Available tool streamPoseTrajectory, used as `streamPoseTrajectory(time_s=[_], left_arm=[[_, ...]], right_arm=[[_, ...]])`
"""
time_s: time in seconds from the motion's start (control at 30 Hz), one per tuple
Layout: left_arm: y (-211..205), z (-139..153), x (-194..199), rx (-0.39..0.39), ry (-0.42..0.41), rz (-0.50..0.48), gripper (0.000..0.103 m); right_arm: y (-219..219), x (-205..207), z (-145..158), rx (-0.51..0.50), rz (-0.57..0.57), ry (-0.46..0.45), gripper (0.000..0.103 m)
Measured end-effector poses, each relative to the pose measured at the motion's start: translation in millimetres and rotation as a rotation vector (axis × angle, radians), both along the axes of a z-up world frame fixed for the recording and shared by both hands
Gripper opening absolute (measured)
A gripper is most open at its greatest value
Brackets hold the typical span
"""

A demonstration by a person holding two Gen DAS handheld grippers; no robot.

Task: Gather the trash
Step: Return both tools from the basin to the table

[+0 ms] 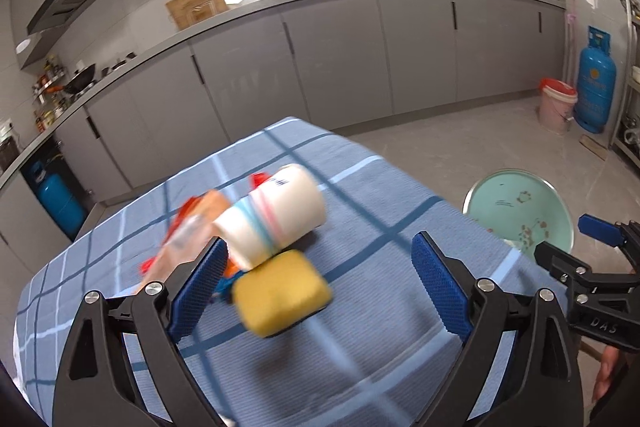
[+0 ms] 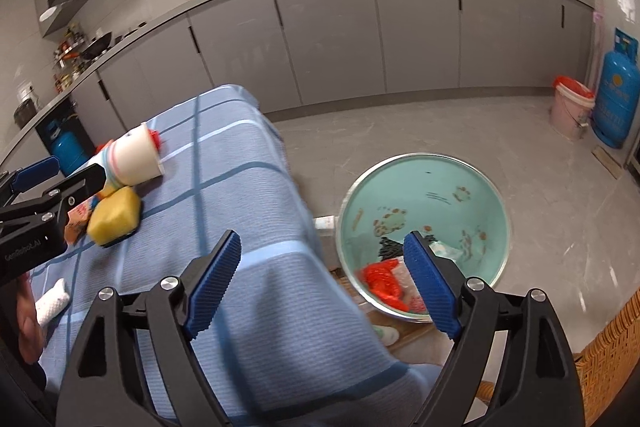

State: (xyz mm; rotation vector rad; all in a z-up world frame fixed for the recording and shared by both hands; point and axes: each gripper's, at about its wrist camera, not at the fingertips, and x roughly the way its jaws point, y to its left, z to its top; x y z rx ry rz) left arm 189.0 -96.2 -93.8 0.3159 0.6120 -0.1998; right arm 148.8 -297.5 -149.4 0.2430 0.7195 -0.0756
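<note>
A white paper cup [image 1: 276, 213] with coloured stripes lies on its side on the blue checked tablecloth [image 1: 380, 227], next to a yellow sponge [image 1: 280, 293] and orange-red wrappers [image 1: 188, 227]. My left gripper [image 1: 320, 287] is open, with the sponge and cup between and just beyond its fingers. My right gripper [image 2: 322, 279] is open and empty, over the table's right edge and above a mint green basin [image 2: 424, 195] on the floor that holds red and other scraps [image 2: 382, 281]. The cup [image 2: 134, 159] and sponge [image 2: 114, 215] also show in the right wrist view.
Grey kitchen cabinets [image 1: 340, 59] run behind the table. A pink bucket [image 1: 556, 105] and a blue gas cylinder [image 1: 596, 83] stand at the far right. A wicker edge [image 2: 608, 339] is at lower right. A white crumpled piece [image 2: 52, 301] lies at the table's near left.
</note>
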Motion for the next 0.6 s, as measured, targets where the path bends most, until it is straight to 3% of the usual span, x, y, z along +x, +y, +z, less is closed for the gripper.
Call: streamPoseTrajectory(time_s=[0.13, 0.6], left_arm=[[27.1, -1.3, -6.2, 0.009, 0.000, 0.041, 0.092], [142.9, -25.5, -61.4, 0.080, 0.073, 0.179, 0.092]], right_arm=[[21.9, -2.7, 5.4, -0.013, 0.029, -0.013, 0.089], [114.2, -19.8, 6.9, -0.059, 0.185, -0.019, 0.094]])
